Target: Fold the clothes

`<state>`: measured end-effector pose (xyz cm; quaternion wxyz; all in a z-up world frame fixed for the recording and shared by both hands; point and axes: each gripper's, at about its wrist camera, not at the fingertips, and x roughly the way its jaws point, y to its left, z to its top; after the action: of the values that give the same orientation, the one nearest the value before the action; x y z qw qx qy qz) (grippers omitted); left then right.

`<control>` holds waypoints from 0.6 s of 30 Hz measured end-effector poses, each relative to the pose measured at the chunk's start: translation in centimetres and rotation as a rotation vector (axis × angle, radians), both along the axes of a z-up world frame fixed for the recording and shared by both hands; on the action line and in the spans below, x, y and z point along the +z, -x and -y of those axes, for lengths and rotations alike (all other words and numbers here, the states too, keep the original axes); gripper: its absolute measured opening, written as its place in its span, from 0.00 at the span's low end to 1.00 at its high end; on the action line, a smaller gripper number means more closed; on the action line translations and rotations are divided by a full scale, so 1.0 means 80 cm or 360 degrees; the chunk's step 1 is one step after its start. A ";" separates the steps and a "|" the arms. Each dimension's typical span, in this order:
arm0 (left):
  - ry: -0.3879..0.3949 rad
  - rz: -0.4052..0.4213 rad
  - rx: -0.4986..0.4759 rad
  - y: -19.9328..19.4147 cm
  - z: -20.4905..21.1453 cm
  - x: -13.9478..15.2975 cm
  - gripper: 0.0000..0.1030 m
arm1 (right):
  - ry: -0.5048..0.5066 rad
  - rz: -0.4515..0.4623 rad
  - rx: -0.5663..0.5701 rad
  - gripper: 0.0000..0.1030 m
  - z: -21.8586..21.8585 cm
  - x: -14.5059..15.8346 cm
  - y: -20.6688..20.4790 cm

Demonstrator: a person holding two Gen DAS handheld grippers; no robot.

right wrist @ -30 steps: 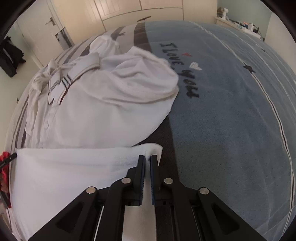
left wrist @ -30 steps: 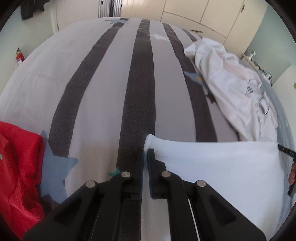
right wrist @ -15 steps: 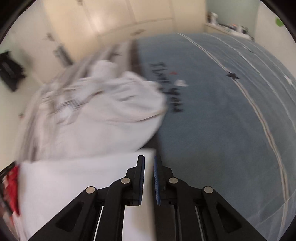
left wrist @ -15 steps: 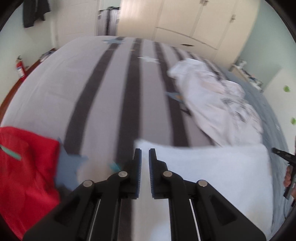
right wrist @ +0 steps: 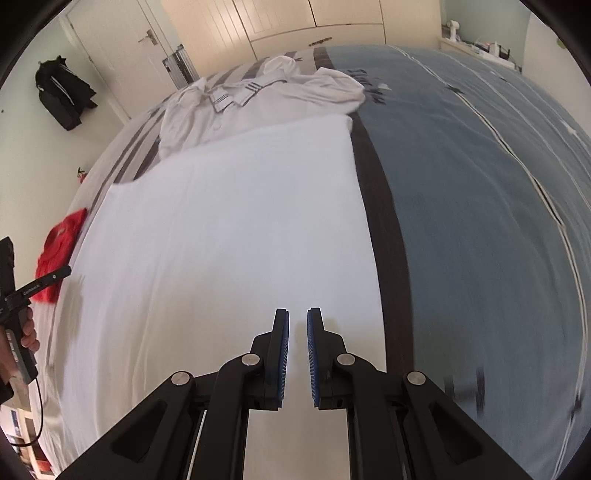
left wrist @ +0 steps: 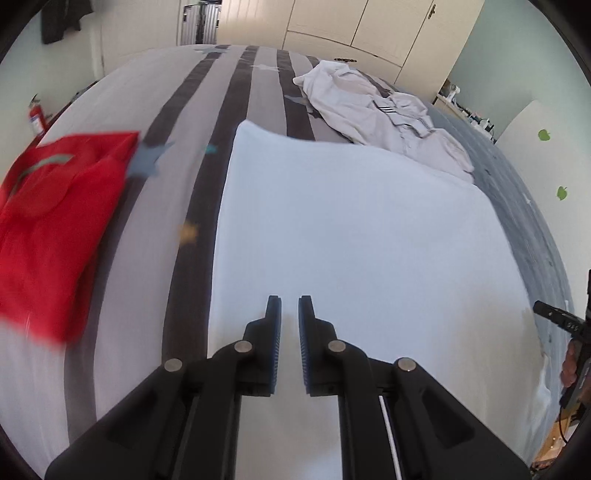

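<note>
Bedroom scene, viewed from two cameras looking down along hand-held grippers at a wide bed. Lying flat across the bed is a smooth white folded cloth (left wrist: 351, 236), a broad rectangle with a straight far edge, spreading beneath both tools. The bedcover (left wrist: 122, 110) under it is showing pale grey with dark grey lengthwise stripes on the left half and dusty blue (right wrist: 480, 184) with dark lettering on the right half.

The black left gripper (left wrist: 290, 306) is hovering above the near part of the white cloth, toward its left side; its blue-padded jaws are opening, standing a narrow gap apart with nothing between them. The black right gripper (right wrist: 297, 319) is hovering above the near part of the same cloth, close to its right edge; its jaws are standing slightly apart and pinching nothing.

Beyond the cloth's far edge, a crumpled white polo shirt with dark-striped collar trim (right wrist: 258, 107) is lying in a heap, touching or overlapping that edge. A bright red garment (left wrist: 55, 221) is lying well to the left on the striped cover, blurred. Cream wardrobe doors (left wrist: 369, 29) are standing behind the bed. A dark jacket (right wrist: 64, 92) is hanging on the left wall.
</note>
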<state>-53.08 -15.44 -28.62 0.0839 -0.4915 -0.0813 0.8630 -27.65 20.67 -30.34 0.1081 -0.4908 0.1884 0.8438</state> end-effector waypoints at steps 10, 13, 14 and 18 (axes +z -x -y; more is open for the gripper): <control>0.0040 0.0102 0.0210 -0.196 0.018 0.017 0.18 | 0.0039 0.0083 0.0144 0.11 0.090 -0.001 -0.115; 0.0084 0.0125 0.0240 -0.242 0.019 0.011 0.18 | 0.0064 0.0098 0.0183 0.11 0.112 -0.011 -0.138; 0.0091 0.0133 0.0251 -0.253 0.020 0.009 0.18 | 0.0073 0.0100 0.0184 0.11 0.117 -0.015 -0.144; 0.0125 0.0169 0.0322 -0.290 0.030 -0.006 0.18 | 0.0095 0.0140 0.0162 0.11 0.139 -0.034 -0.158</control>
<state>-29.84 -17.87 -29.08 -0.0273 -0.5288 -0.1009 0.8423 -15.03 9.55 -33.08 0.0585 -0.5392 0.1832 0.8199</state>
